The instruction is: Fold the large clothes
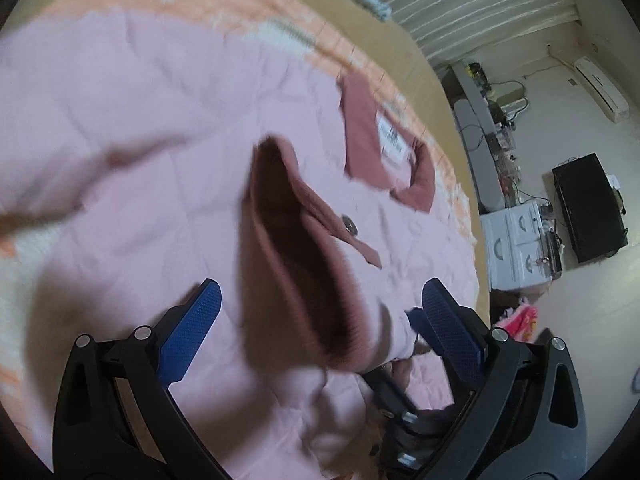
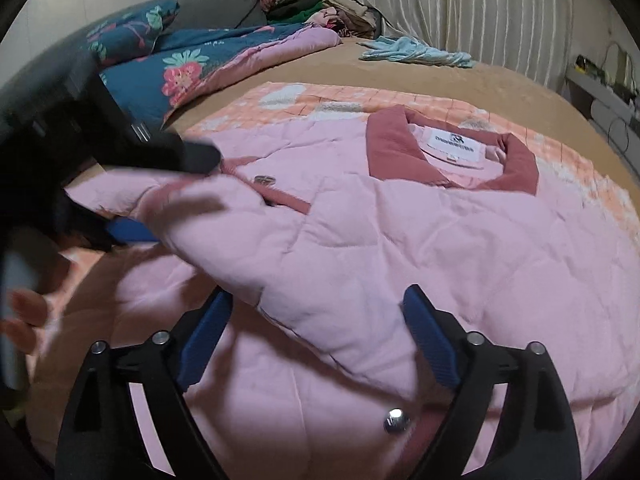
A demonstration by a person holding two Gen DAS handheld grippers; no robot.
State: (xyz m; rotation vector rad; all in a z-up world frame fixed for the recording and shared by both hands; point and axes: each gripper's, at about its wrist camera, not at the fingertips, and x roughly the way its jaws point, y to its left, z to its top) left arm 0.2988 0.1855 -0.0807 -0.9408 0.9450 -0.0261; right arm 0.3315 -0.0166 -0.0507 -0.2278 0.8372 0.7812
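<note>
A pink quilted jacket [image 2: 400, 240] with a dark pink collar [image 2: 516, 168] lies on the bed. Its sleeve [image 2: 256, 236] is folded across the chest, the dark pink cuff [image 1: 296, 256] gaping toward the left wrist camera. My left gripper [image 1: 320, 312] is open, its blue pads either side of the cuff end. In the right wrist view it [image 2: 160, 196] sits at the sleeve's cuff, upper left. My right gripper [image 2: 316, 316] is open, its pads straddling the folded sleeve's lower edge. A metal snap [image 2: 396, 420] shows between its arms.
An orange checked blanket [image 2: 340, 98] lies under the jacket on a tan bedsheet [image 2: 400, 72]. Floral pillows and quilt [image 2: 180, 64], a clothes pile [image 2: 320, 12] and a light blue garment [image 2: 416, 52] lie at the far end. Shelving, a white drawer unit [image 1: 520, 240] stand beside the bed.
</note>
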